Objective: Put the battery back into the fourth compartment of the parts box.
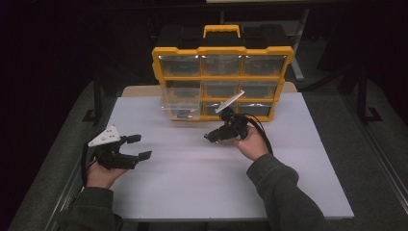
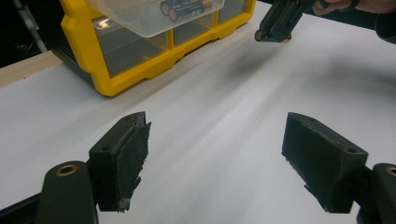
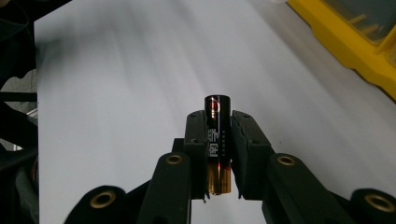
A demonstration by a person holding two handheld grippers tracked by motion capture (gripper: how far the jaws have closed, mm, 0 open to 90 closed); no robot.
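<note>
Right gripper (image 3: 217,140) clamps battery (image 3: 217,135) above white table (image 1: 192,168), just in front of yellow organizer (image 1: 221,82). Left gripper (image 2: 217,158) spread wide, empty. Judged step: carrying battery. Next: align over pulled-out drawer (image 1: 182,103), release.

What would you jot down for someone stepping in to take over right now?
Right claw: shut on a battery, held above the table near the yellow organizer.
Left claw: open, holding nothing, low over the table.
One clear drawer is pulled out, with batteries already inside.
Likely left: put the held battery into that drawer, then push it shut.
</note>
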